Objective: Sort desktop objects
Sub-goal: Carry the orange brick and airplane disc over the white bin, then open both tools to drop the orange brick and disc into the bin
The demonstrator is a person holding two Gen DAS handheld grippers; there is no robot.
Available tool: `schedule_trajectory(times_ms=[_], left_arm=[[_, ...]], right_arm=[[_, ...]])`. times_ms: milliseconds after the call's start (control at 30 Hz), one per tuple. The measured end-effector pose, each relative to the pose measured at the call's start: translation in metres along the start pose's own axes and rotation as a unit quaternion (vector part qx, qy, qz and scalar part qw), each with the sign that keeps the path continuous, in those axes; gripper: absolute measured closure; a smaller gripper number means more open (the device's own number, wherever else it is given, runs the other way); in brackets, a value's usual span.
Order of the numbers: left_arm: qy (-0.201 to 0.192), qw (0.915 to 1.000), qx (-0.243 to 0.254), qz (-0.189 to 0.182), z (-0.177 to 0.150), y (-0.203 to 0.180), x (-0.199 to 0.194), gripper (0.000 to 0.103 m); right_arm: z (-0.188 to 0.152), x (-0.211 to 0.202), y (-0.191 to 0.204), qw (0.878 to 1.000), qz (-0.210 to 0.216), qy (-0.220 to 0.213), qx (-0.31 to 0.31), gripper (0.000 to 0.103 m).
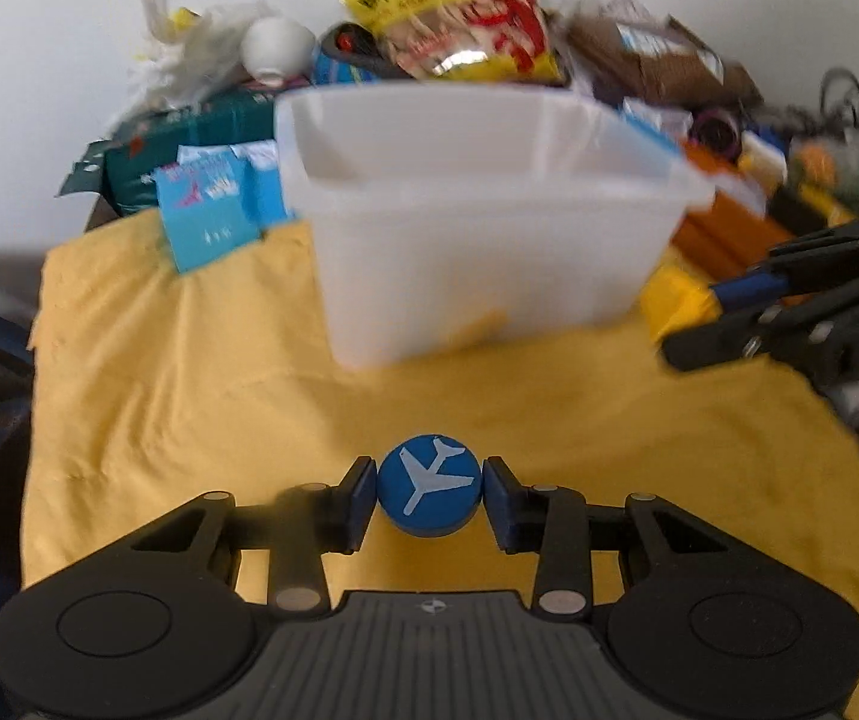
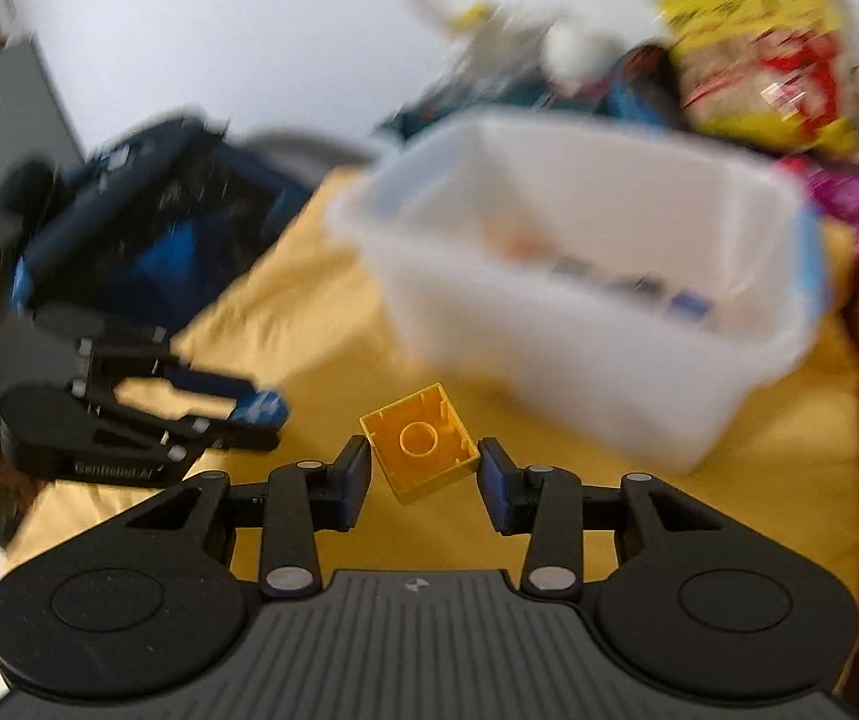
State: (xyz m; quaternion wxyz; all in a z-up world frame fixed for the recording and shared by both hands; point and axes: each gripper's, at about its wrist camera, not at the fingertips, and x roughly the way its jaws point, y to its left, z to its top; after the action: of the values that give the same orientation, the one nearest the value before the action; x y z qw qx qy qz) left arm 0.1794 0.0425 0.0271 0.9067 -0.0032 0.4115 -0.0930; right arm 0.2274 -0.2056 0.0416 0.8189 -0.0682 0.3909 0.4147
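- The white bin (image 1: 489,240) stands on a yellow cloth (image 1: 189,390) spread over the tabletop, and it is the landmark for everything else here.
- The left hand-held gripper (image 1: 429,495) is clamped on a blue disc (image 1: 429,492) with a white aeroplane on its face. It holds the disc in front of the bin, above bare cloth and short of the near wall.
- The right hand-held gripper (image 2: 420,459) pinches a yellow brick (image 2: 420,441) by two opposite corners, hollow underside toward the camera. It too hangs in front of the bin, not yet over the rim.
- Both views are smeared, so small details inside the bin are hard to read.
- From the right wrist view, a few small pieces (image 2: 639,291) lie on the bin's floor: dark ones, a blue one, something reddish. I judge some sorting is done already.
- The cloth in front of the bin looks clear of loose items, so the disc and brick may be among the last from that patch; I cannot be sure.
- Behind the bin sits a heap: a yellow snack bag (image 1: 459,18), crumpled white plastic (image 1: 189,54), a blue card (image 1: 207,210), a brown box (image 1: 651,60). Whether any of that counts as things to sort, I cannot tell.
- Left to do, as I read it: carry both pieces over the rim and let them drop in.
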Motion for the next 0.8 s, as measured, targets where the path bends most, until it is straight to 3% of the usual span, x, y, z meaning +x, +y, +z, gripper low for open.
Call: schedule_trajectory(times_ms=[200,333,567,800], left_arm=[[-0.061,0.9981,0.006,-0.011,0.069,-0.010,-0.037,0.061],[-0.078,0.9968,0.015,-0.010,0.118,-0.013,-0.042,0.061],[-0.042,0.9991,-0.006,-0.007,0.184,-0.006,-0.018,0.061],[-0.028,0.9995,-0.004,0.014,0.207,-0.003,-0.007,0.061]], right_arm=[[0.056,-0.042,-0.033,0.998,-0.041,-0.044,0.035,0.060],[0.086,-0.046,-0.049,0.996,-0.068,-0.039,0.039,0.060],[0.119,-0.026,-0.080,0.993,-0.075,0.014,0.090,0.060],[0.133,-0.010,-0.087,0.991,-0.089,0.031,0.092,0.060]])
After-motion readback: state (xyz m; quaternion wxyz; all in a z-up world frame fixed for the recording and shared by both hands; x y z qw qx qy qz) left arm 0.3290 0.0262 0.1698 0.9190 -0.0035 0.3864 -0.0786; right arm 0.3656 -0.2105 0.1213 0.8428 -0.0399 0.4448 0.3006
